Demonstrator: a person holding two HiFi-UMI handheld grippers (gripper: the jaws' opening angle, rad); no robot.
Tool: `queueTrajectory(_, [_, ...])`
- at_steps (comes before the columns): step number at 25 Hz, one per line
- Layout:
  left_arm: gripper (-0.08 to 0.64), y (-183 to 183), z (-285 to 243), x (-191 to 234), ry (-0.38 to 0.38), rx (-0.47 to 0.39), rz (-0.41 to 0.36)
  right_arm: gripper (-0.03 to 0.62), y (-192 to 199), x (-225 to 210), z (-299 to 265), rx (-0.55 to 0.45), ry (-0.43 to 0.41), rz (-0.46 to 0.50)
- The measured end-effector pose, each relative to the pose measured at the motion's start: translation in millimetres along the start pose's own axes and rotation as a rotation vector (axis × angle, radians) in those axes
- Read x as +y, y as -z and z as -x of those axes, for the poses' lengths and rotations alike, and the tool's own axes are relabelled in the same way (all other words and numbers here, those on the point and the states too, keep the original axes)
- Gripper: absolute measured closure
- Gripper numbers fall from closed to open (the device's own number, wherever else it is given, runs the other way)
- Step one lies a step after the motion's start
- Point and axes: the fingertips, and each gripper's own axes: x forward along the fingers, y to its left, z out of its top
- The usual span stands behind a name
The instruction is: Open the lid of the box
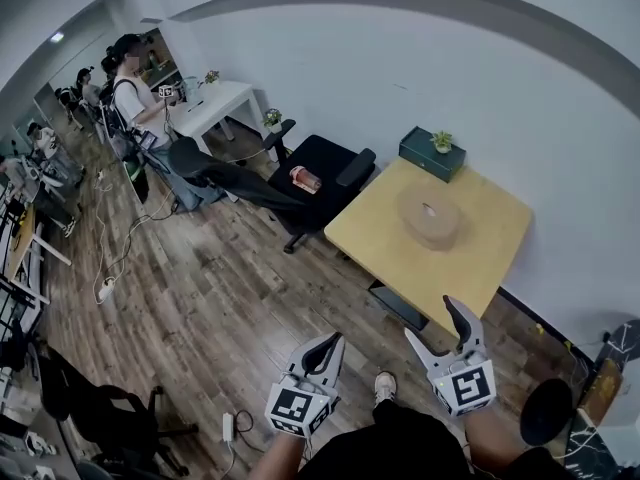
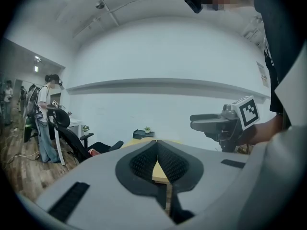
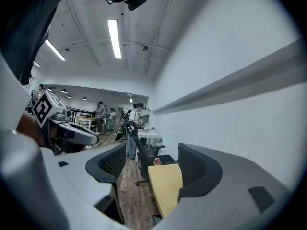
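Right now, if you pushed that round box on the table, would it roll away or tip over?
Probably neither. The round box looks low and wide and sits flat on the table, so it would likely slide. Its tan, cardboard-like look hints it is light, though I can't be sure from this far.

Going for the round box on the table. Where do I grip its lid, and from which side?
Probably the small raised bit at the centre of the lid, from straight above: the box sits flat and low, and its round side gives the jaws little to pinch. The open right gripper is nearer. The bit is too small to be sure of.
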Motion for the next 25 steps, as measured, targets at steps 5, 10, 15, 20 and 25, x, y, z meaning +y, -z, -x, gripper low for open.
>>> queueTrajectory(5, [0.541, -3.1, -40.4, 19.7, 0.002, 0.014, 0.008, 0.249, 5.9, -29.4, -31.0, 0.011, -0.001, -0.014])
queueTrajectory(10, [0.541, -6.2, -88.3, 26.2, 0.023, 0.018, 0.024, 0.249, 27.1, -58.2, -48.5, 0.067, -0.006, -0.003])
queueTrajectory(15, [0.541, -17.5, -132.9, 23.6, 0.061, 0.02, -0.007, 0.255, 33.7, -90.5, -61.0, 0.07, 0.004, -0.063])
queueTrajectory(20, [0.541, -25.8, -161.5, 28.2, 0.075, 0.014, -0.034, 0.252, 42.2, -113.9, -70.9, 0.078, 0.011, -0.074])
queueTrajectory(25, [0.541, -18.1, -178.8, 32.9, 0.097, 0.039, -0.026, 0.255, 47.9, -138.4, -78.2, 0.083, 0.051, -0.089])
